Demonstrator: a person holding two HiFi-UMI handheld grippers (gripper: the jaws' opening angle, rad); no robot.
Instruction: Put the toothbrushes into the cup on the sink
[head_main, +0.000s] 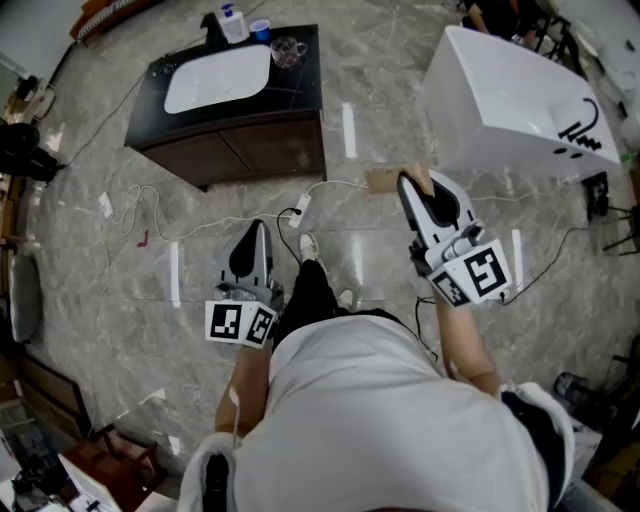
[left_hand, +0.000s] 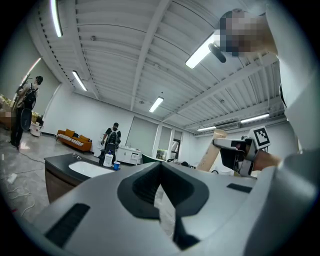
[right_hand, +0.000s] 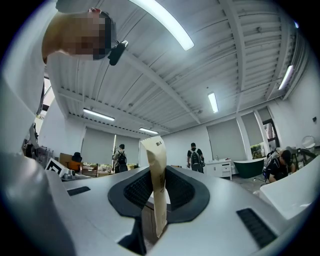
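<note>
- A white bathtub (head_main: 510, 105) stands on the grey marble floor (head_main: 90, 270), with a black tap (head_main: 585, 128) at its far end.
- A white cable (head_main: 340, 182) trails over the floor to a white plug (head_main: 299, 207).
- White tape strips (head_main: 349, 130) are stuck to the floor.
- A white bottle (head_main: 233, 22) with a blue cap stands on the dark tabletop.
- An orange sofa (left_hand: 75, 140) sits against the far wall, with a person carrying a backpack (left_hand: 112, 137) standing near it.
- A dark green tub (right_hand: 248, 167) stands in the background.
</note>
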